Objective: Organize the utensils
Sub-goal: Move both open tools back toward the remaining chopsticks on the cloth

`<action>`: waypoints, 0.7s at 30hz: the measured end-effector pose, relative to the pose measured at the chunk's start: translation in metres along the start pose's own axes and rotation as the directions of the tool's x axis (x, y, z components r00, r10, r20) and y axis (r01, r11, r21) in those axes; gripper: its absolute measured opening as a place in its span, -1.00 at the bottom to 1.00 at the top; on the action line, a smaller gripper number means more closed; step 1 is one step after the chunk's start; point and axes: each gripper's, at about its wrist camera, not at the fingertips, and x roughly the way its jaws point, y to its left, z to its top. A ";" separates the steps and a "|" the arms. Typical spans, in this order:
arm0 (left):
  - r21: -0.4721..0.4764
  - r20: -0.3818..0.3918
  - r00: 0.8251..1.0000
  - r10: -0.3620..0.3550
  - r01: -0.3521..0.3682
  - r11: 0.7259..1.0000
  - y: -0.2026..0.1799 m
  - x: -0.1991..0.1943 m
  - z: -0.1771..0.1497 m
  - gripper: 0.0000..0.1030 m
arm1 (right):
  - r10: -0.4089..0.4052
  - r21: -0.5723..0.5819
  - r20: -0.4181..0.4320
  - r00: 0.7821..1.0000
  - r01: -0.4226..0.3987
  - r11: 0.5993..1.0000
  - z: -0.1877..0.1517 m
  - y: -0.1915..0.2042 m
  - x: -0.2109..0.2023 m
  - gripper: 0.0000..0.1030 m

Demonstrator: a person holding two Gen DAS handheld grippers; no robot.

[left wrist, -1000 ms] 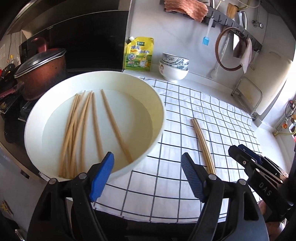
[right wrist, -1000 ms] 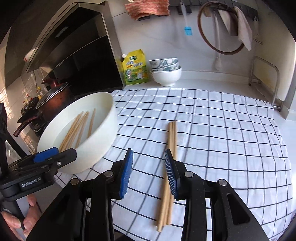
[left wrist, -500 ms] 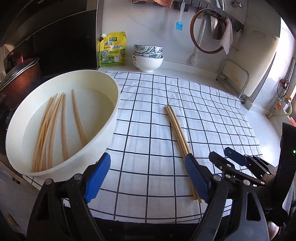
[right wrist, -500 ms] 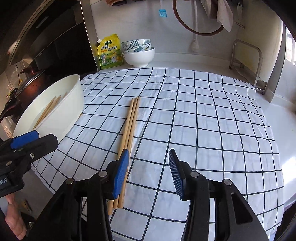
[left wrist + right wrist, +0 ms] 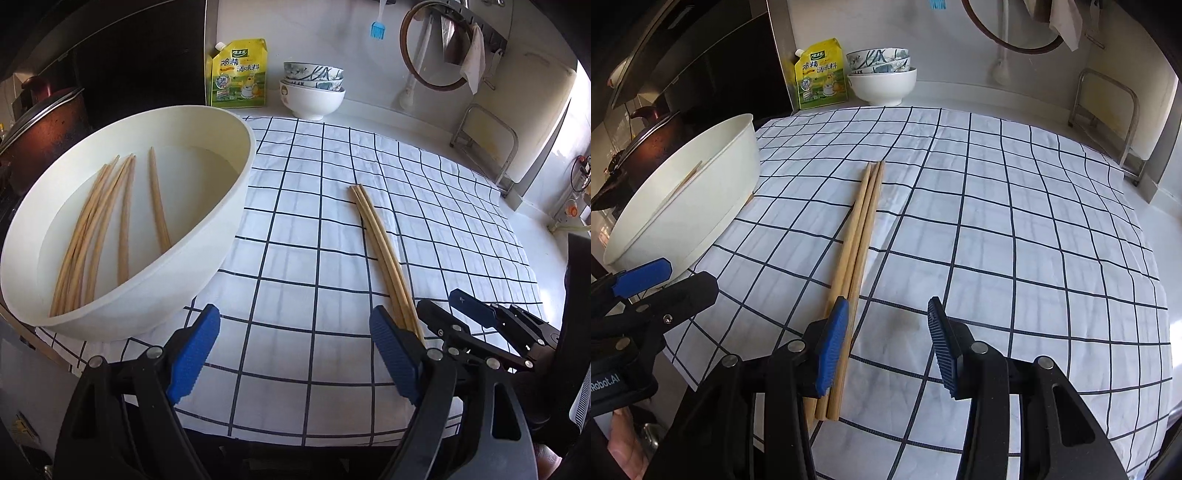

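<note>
Wooden chopsticks (image 5: 380, 251) lie bunched on the checked cloth (image 5: 317, 206), also in the right wrist view (image 5: 860, 229). Several more chopsticks (image 5: 99, 229) lie in the big white bowl (image 5: 221, 214), which shows at the left in the right wrist view (image 5: 701, 206). My left gripper (image 5: 295, 354) is open and empty above the cloth's near edge, between bowl and loose chopsticks. My right gripper (image 5: 886, 347) is open and empty, its left finger over the chopsticks' near ends; it also shows at the right in the left wrist view (image 5: 491, 328).
A yellow seasoning pouch (image 5: 238, 74) and stacked bowls (image 5: 312, 90) stand at the back wall. A dark pot with lid (image 5: 40, 125) sits left of the white bowl. A metal rack (image 5: 487, 136) stands at the back right. The counter edge is close below both grippers.
Both grippers have swung right, away from the bowl. The right gripper has opened wider and shifted right, so the chopsticks now lie under its left finger, not between the two.
</note>
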 end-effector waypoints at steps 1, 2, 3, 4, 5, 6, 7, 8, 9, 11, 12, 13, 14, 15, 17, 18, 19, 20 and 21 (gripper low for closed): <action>-0.001 -0.003 1.000 0.001 -0.001 1.000 0.000 0.001 0.000 0.58 | -0.006 -0.005 -0.002 1.000 0.006 1.000 0.000 0.001 0.001 -0.17; -0.001 -0.004 1.000 0.001 -0.001 1.000 0.000 0.001 -0.001 0.58 | -0.013 -0.009 -0.005 1.000 0.013 1.000 -0.001 0.001 0.002 -0.17; 0.000 -0.005 1.000 0.001 -0.001 1.000 0.000 0.002 -0.001 0.58 | -0.019 -0.012 -0.007 1.000 0.018 1.000 -0.001 0.002 0.003 -0.17; 0.001 -0.005 1.000 -0.001 0.001 1.000 -0.001 0.002 -0.001 0.58 | -0.019 -0.012 -0.006 1.000 0.019 1.000 -0.001 0.001 0.003 -0.17; 0.002 -0.005 1.000 -0.001 0.001 1.000 -0.001 0.002 -0.001 0.58 | -0.019 -0.011 -0.007 1.000 0.019 1.000 -0.001 0.001 0.003 -0.17; 0.004 -0.005 1.000 -0.002 0.002 1.000 -0.002 0.002 -0.001 0.58 | -0.018 -0.013 -0.010 1.000 0.018 1.000 -0.001 0.001 0.003 -0.17; 0.005 -0.007 1.000 -0.003 0.003 1.000 -0.002 0.003 0.000 0.58 | -0.018 -0.017 -0.010 1.000 0.018 1.000 -0.001 0.002 0.004 -0.17; 0.005 -0.009 1.000 -0.004 0.004 1.000 -0.002 0.003 -0.001 0.58 | -0.019 -0.022 -0.009 1.000 0.018 1.000 -0.001 0.003 0.004 -0.17; 0.006 -0.010 1.000 -0.004 0.004 1.000 -0.003 0.003 -0.001 0.58 | -0.018 -0.027 -0.009 1.000 0.018 0.999 -0.001 0.004 0.004 -0.17; 0.006 -0.013 1.000 -0.002 0.002 1.000 -0.003 0.004 -0.001 0.58 | -0.011 -0.028 -0.011 1.000 0.010 1.000 -0.002 0.005 0.004 -0.17; 0.006 -0.014 1.000 -0.003 0.003 1.000 -0.003 0.005 -0.001 0.58 | -0.006 -0.030 -0.013 1.000 0.006 1.000 -0.002 0.005 0.005 -0.16; 0.005 -0.014 1.000 -0.002 0.002 1.000 -0.004 0.005 -0.001 0.58 | -0.004 -0.033 -0.014 1.000 0.004 0.999 -0.001 0.006 0.005 -0.16; 0.006 -0.014 1.000 -0.002 0.002 1.000 -0.004 0.005 -0.001 0.58 | -0.009 -0.037 -0.015 1.000 0.009 0.999 -0.001 0.008 0.006 -0.16; 0.006 -0.014 1.000 -0.002 0.002 1.000 -0.004 0.005 -0.001 0.58 | -0.010 -0.042 -0.014 1.000 0.009 0.999 -0.001 0.009 0.006 -0.16; 0.007 -0.017 1.000 -0.002 0.002 1.000 -0.004 0.005 -0.001 0.58 | -0.005 -0.040 -0.014 1.000 0.004 0.999 -0.002 0.008 0.006 -0.16; 0.008 -0.018 1.000 -0.002 0.002 1.000 -0.004 0.006 -0.001 0.58 | -0.004 -0.038 -0.014 1.000 0.003 0.999 -0.002 0.008 0.006 -0.16; 0.008 -0.019 1.000 -0.002 0.002 1.000 -0.004 0.006 -0.001 0.58 | -0.007 -0.038 -0.015 1.000 0.007 0.999 -0.001 0.008 0.007 -0.16; 0.008 -0.021 1.000 -0.001 0.001 1.000 -0.005 0.007 -0.002 0.58 | -0.013 -0.040 -0.020 1.000 0.012 0.999 -0.001 0.007 0.008 -0.16; 0.010 -0.023 1.000 -0.001 0.001 1.000 -0.005 0.007 -0.002 0.58 | -0.022 -0.042 -0.019 1.000 0.021 0.999 -0.002 0.007 0.010 -0.16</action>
